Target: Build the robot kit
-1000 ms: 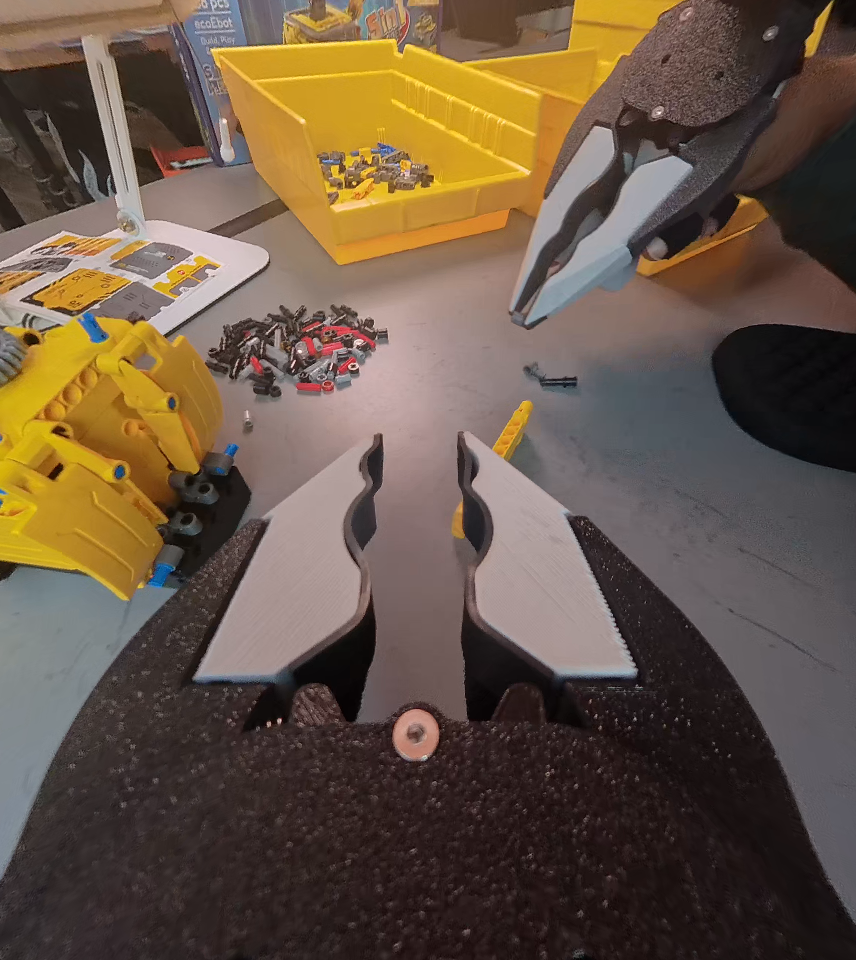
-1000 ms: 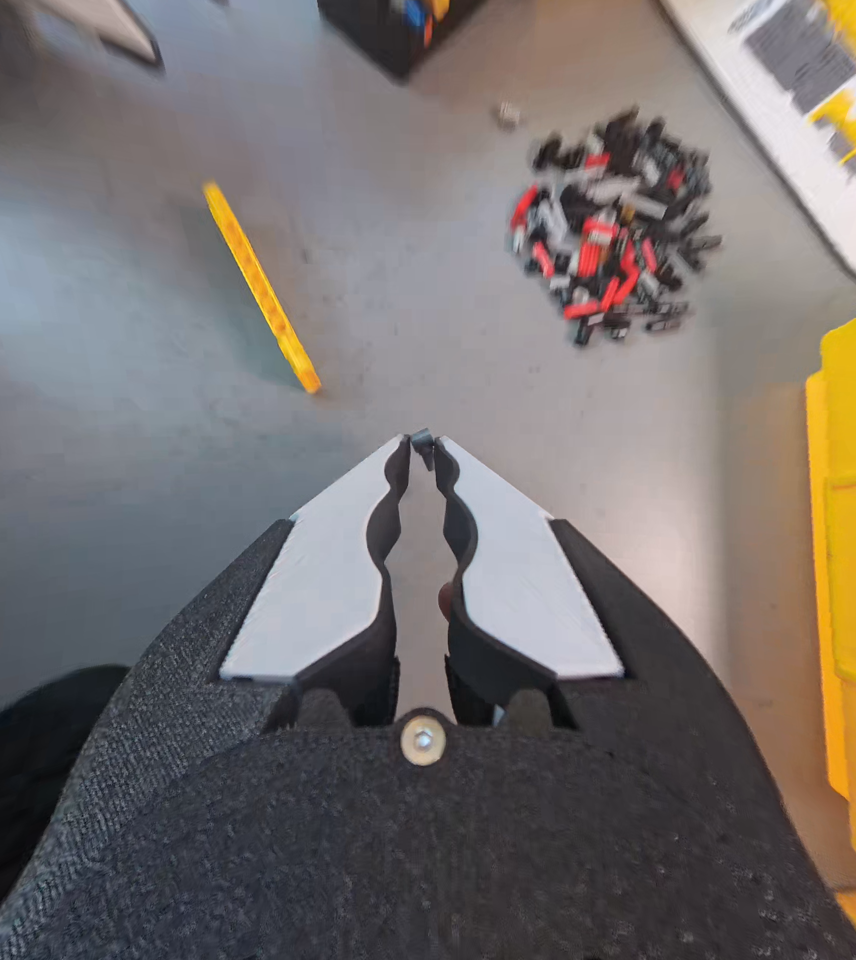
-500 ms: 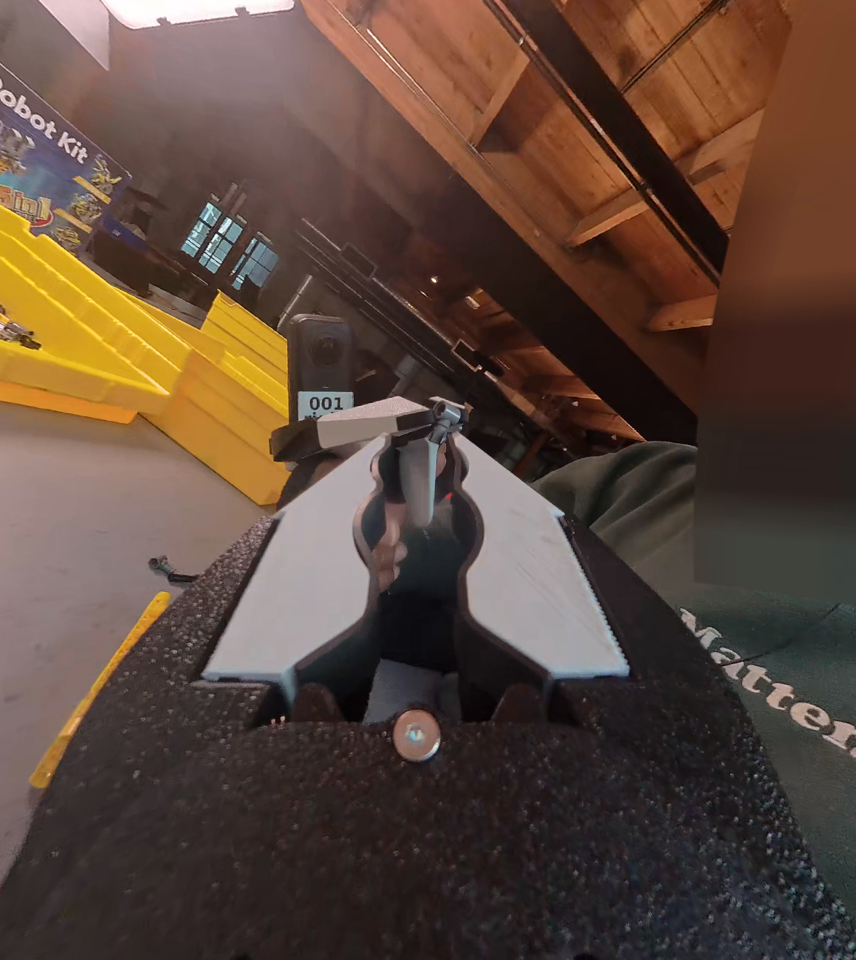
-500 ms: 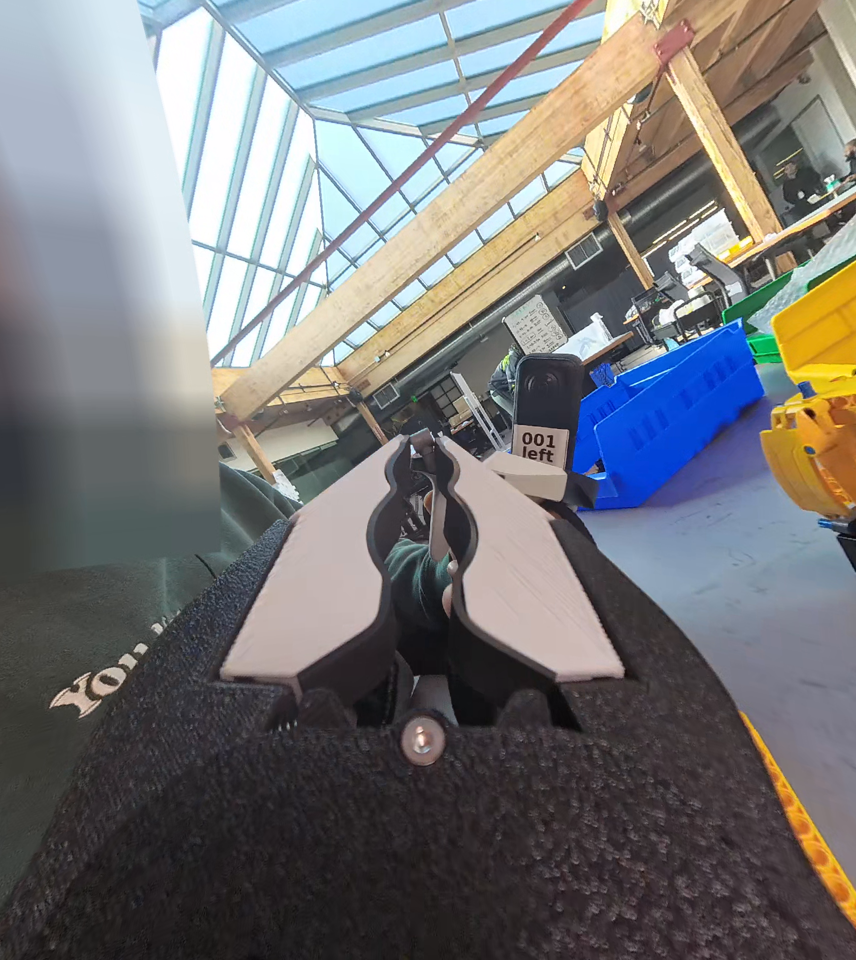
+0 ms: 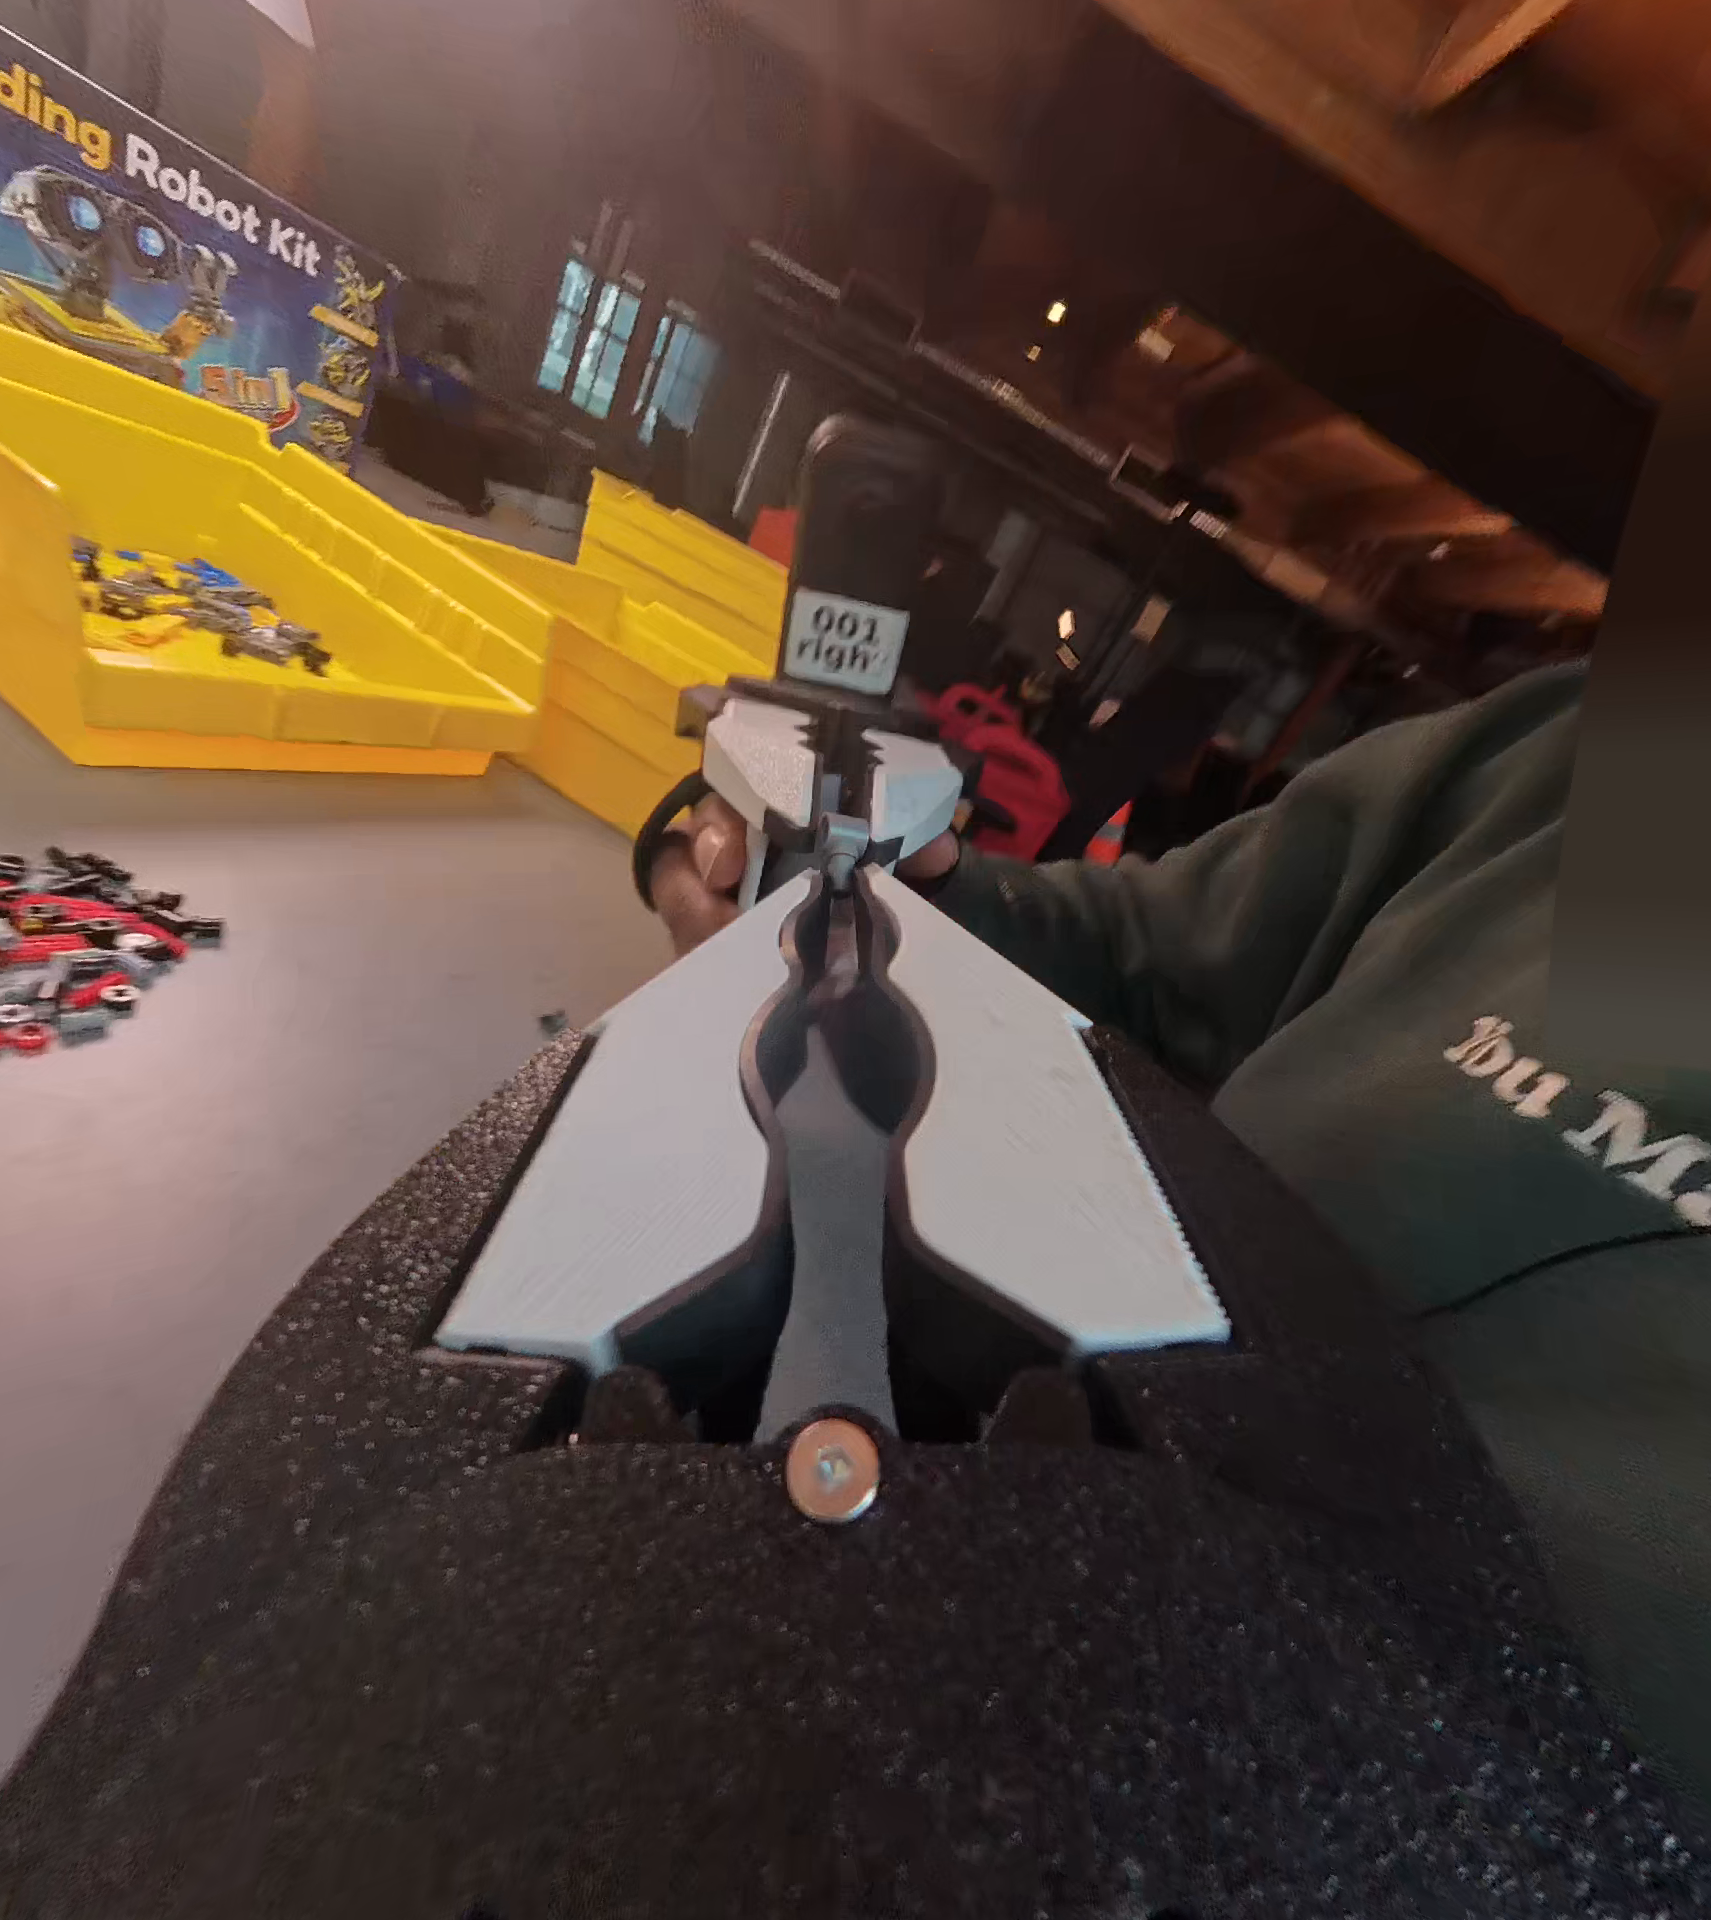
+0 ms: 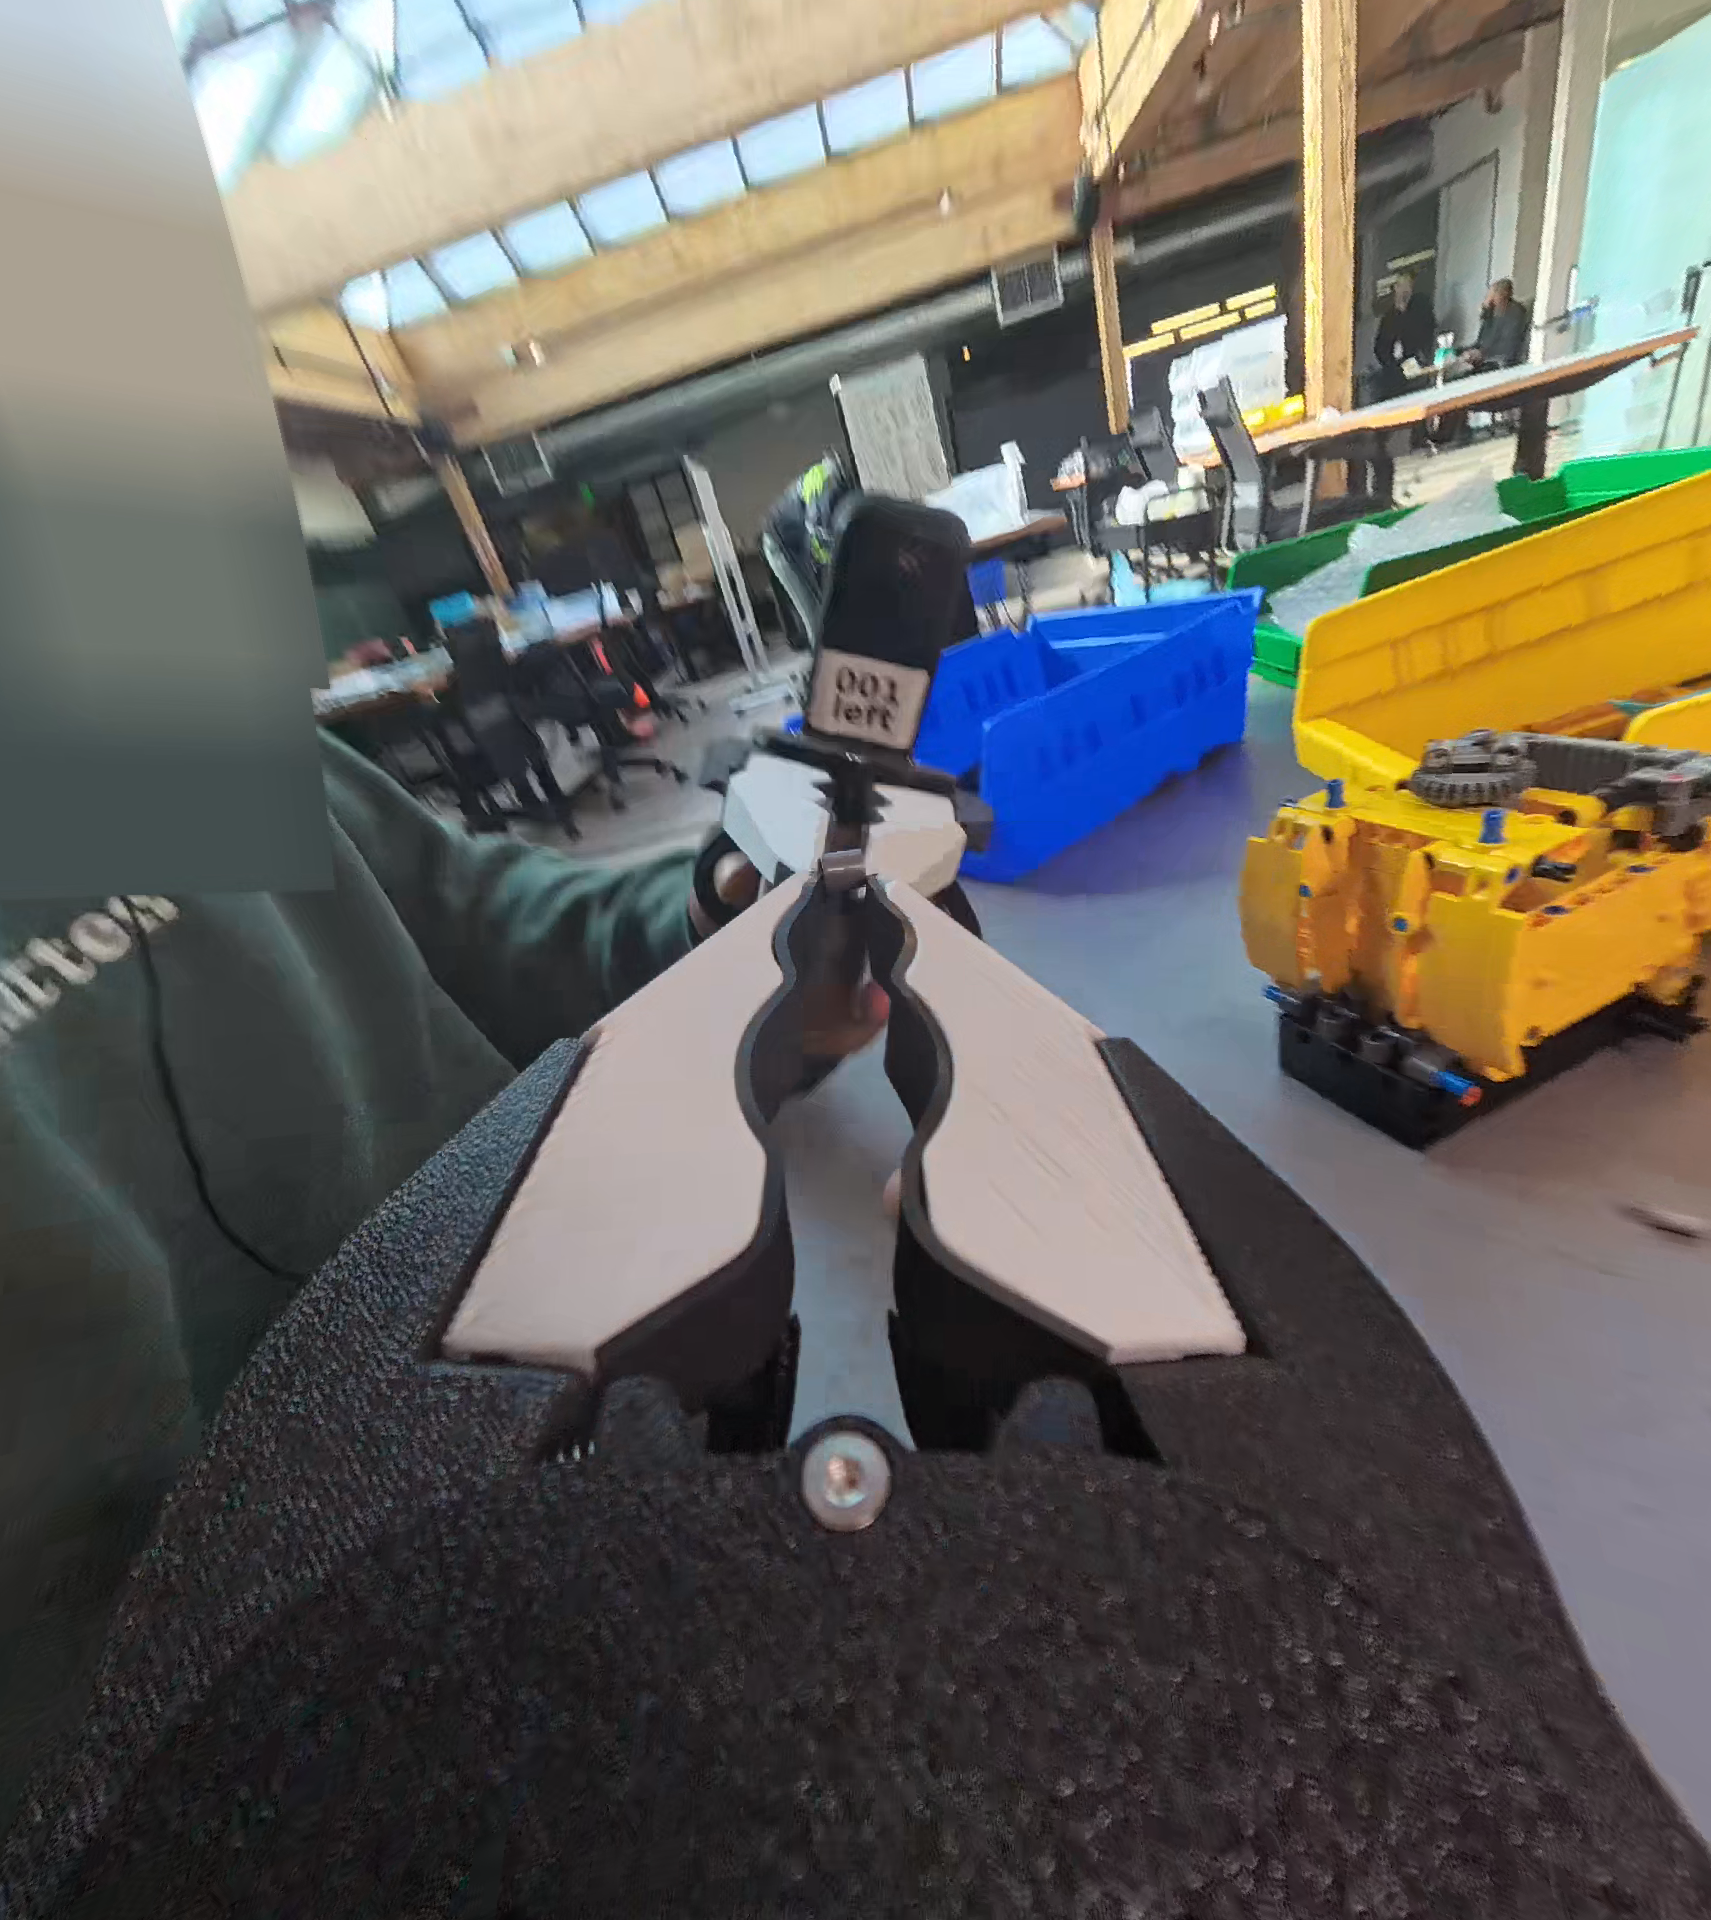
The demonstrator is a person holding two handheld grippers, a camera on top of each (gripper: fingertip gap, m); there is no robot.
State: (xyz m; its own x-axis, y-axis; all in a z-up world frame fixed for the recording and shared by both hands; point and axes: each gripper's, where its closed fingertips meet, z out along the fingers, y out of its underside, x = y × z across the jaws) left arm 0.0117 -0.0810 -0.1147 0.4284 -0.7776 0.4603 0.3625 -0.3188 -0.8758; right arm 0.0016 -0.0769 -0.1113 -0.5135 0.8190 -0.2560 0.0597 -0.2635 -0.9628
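Note:
My two grippers are raised off the grey table (image 5: 207, 1195) and point at each other, tip to tip. A small grey connector piece (image 5: 840, 847) sits between the tips. My left gripper (image 5: 838, 885) has its jaws nearly together, pinching the piece. My right gripper (image 6: 843, 883) is shut on the same piece (image 6: 843, 864) from the other side. The right gripper faces the left wrist view (image 5: 835, 821), and the left gripper faces the right wrist view (image 6: 846, 831). A hand holds each. How much of the piece each gripper grips is hidden.
A pile of small black, red and grey parts (image 5: 30, 956) lies on the table. Yellow bins (image 5: 311, 717) and a printed kit box (image 5: 134, 260) stand behind it. A yellow brick model (image 6: 1453, 914) and a blue bin (image 6: 1090, 727) stand to the right. A green sleeve (image 5: 1298, 883) is close by. Left and right tips are no more than a few centimetres apart. The yellow brick model (image 6: 1453, 914) is about 15 centimetres from both grippers' fingertips.
Both grippers lifted from the table and turned to face each other. The right one kept its small piece. The left gripper, open a second ago, has closed onto the piece.

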